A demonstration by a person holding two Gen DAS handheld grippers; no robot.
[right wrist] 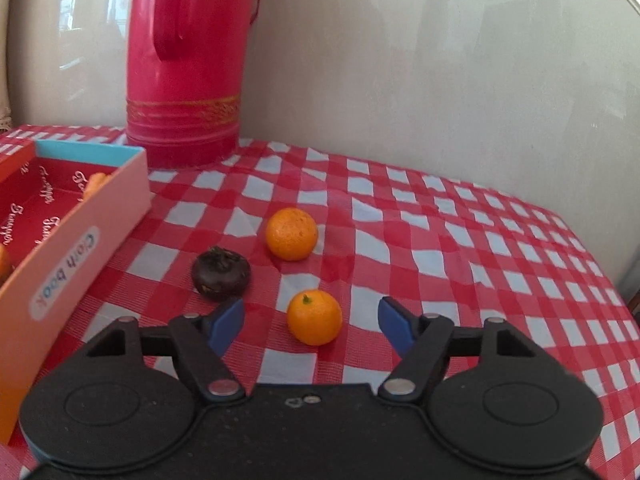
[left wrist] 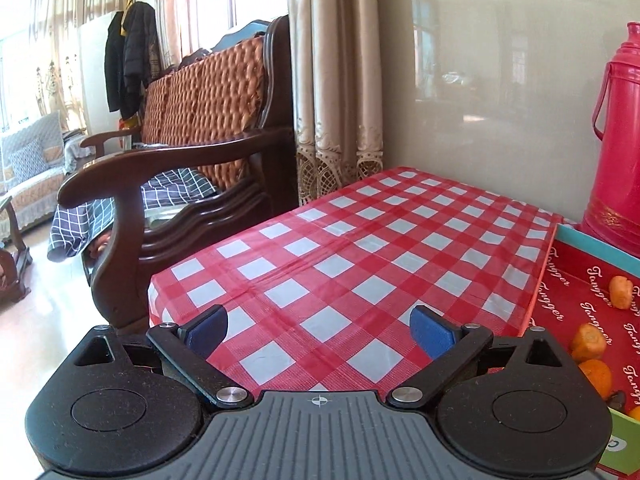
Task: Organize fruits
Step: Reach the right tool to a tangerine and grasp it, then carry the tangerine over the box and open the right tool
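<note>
Fruits: near orange (right wrist: 314, 317) on checked cloth (right wrist: 440, 240) between spread jaws of right gripper (right wrist: 312, 322), untouched | second orange (right wrist: 291, 233) and dark fruit (right wrist: 221, 273) beyond | box (right wrist: 80, 236) left, oranges inside (left wrist: 588, 342) | left gripper (left wrist: 319, 326) spread, nothing between.

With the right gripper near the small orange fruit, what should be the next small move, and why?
Probably ease the right gripper slightly forward and close on the nearer small round orange fruit. The fruit lies on the red-and-white checked tablecloth between the blue fingertips, which do not touch it yet. The open red-lined cardboard box already holds fruit.
</note>
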